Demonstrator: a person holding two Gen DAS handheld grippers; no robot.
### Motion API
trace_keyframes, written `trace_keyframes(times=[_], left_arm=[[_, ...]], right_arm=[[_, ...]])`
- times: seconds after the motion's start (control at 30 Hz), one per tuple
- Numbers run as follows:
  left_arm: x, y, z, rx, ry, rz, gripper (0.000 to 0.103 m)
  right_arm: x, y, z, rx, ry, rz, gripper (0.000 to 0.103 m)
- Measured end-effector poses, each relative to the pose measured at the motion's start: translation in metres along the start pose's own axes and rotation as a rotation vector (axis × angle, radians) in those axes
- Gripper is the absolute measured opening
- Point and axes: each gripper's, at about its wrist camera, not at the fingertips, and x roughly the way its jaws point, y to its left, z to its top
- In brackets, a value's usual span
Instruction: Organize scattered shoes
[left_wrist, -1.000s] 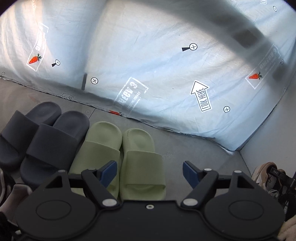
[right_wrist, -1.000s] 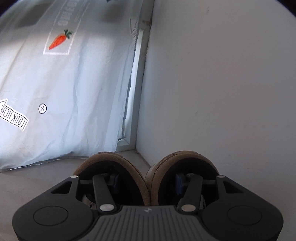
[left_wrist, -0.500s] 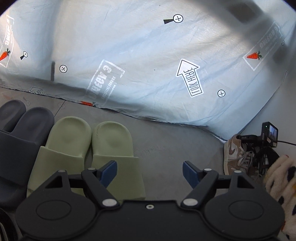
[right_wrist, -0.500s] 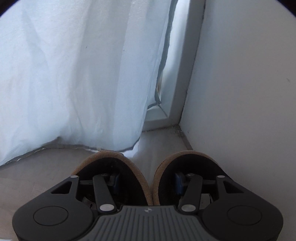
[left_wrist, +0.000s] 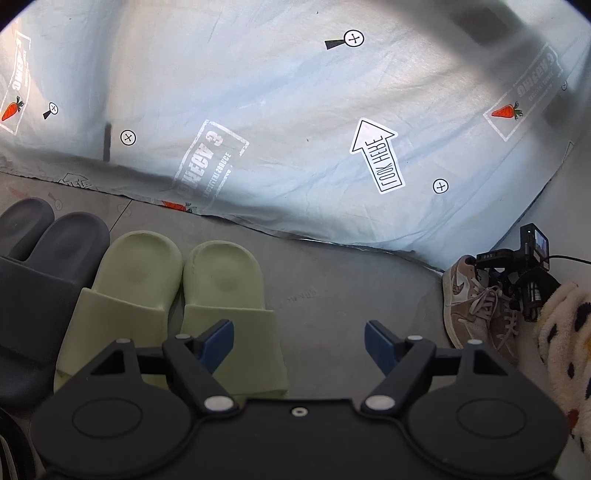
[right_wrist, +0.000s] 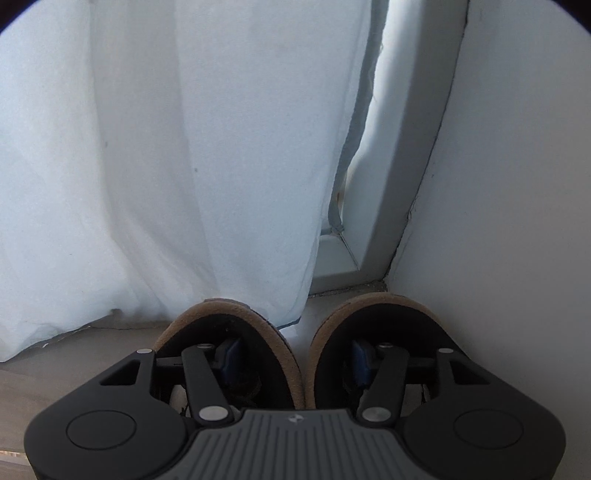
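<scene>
2 green slides (left_wrist: 173, 306) sit side by side at lower left of the left view, touching the grey slides (left_wrist: 44, 273) beside them, toes toward the sheet (left_wrist: 295, 110): we judge these pairs already lined up in a row. Our left gripper (left_wrist: 299, 336) hangs over bare floor (left_wrist: 332, 291) right of them, jaws spread wide, holding nothing, likely marking the next slot. At right, the tan sneakers (left_wrist: 476, 310) stand on the floor near the wall. Our right gripper (right_wrist: 293, 360) has 1 finger inside each sneaker (right_wrist: 236, 332), so both move as a pair; its jaws are opening, the adjoining collars between them.
</scene>
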Motion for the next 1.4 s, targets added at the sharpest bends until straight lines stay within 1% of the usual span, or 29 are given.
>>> trace_keyframes(times=[0.07,0.1,0.13,0.2,0.27,0.33,0.4,0.47,0.53,0.57,0.63,0.67,0.73,0.77,0.87,0.93,1.0,1.1,1.13,1.2,1.27,1.33,1.4], left_arm=[[0.000,0.000,0.000,-0.004,-0.001,-0.002,0.079],[0.000,0.000,0.000,-0.006,0.000,-0.004,0.079],[0.000,0.000,-0.001,-0.008,0.001,-0.007,0.079],[0.000,-0.001,-0.001,-0.013,0.002,-0.019,0.079],[0.001,-0.004,-0.002,-0.018,0.002,-0.030,0.079],[0.000,-0.007,-0.003,-0.018,-0.003,-0.041,0.079],[0.001,-0.010,-0.006,-0.011,0.005,-0.050,0.079],[0.003,-0.013,-0.008,-0.005,0.019,-0.056,0.079],[0.004,-0.016,-0.010,-0.005,0.029,-0.066,0.079],[0.004,-0.017,-0.010,-0.004,0.032,-0.070,0.079],[0.003,-0.021,-0.009,0.009,0.030,-0.078,0.079],[0.001,-0.022,-0.009,0.018,0.027,-0.078,0.079],[-0.002,-0.022,-0.008,0.023,0.019,-0.071,0.079],[-0.004,-0.020,-0.008,0.021,0.012,-0.062,0.079],[-0.011,-0.013,-0.007,0.007,-0.002,-0.033,0.079],[-0.014,-0.009,-0.008,0.007,-0.012,-0.016,0.079],[-0.017,-0.004,-0.008,-0.003,-0.022,0.004,0.079],[-0.021,0.002,-0.007,-0.021,-0.038,0.009,0.079],[-0.022,0.003,-0.006,-0.021,-0.042,0.009,0.079],[-0.027,0.005,-0.005,-0.016,-0.062,0.007,0.079],[-0.033,0.008,-0.004,-0.014,-0.083,0.001,0.079],[-0.038,0.011,-0.004,-0.007,-0.100,-0.017,0.079],[-0.046,0.013,-0.005,-0.004,-0.133,-0.016,0.079]], right_arm=[[-0.012,-0.001,-0.003,0.011,-0.023,0.004,0.058],[-0.020,-0.001,-0.005,0.012,-0.051,0.003,0.061],[-0.026,-0.001,-0.007,0.000,-0.089,-0.004,0.075],[-0.047,0.002,-0.014,-0.072,-0.208,-0.032,0.091],[-0.060,0.003,-0.017,-0.100,-0.246,-0.055,0.091],[-0.077,0.007,-0.033,-0.075,-0.284,-0.090,0.091],[-0.087,0.020,-0.060,-0.082,-0.326,-0.128,0.091],[-0.091,0.038,-0.087,-0.126,-0.367,-0.169,0.091],[-0.089,0.062,-0.123,-0.170,-0.412,-0.207,0.091],[-0.085,0.071,-0.135,-0.182,-0.418,-0.202,0.091],[-0.075,0.086,-0.150,-0.197,-0.390,-0.175,0.091],[-0.068,0.091,-0.154,-0.202,-0.369,-0.184,0.091],[-0.050,0.101,-0.156,-0.212,-0.327,-0.246,0.093],[-0.045,0.103,-0.157,-0.205,-0.320,-0.264,0.093],[-0.046,0.097,-0.151,-0.125,-0.304,-0.283,0.092],[-0.046,0.092,-0.147,-0.147,-0.305,-0.316,0.092],[-0.045,0.083,-0.142,-0.135,-0.297,-0.305,0.093],[-0.045,0.072,-0.136,-0.135,-0.282,-0.275,0.093],[-0.043,0.071,-0.134,-0.140,-0.280,-0.276,0.096],[-0.035,0.071,-0.132,-0.138,-0.280,-0.284,0.099],[-0.029,0.068,-0.132,-0.137,-0.288,-0.273,0.098],[-0.034,0.064,-0.139,-0.152,-0.334,-0.241,0.097],[-0.055,0.062,-0.151,-0.132,-0.408,-0.228,0.098]])
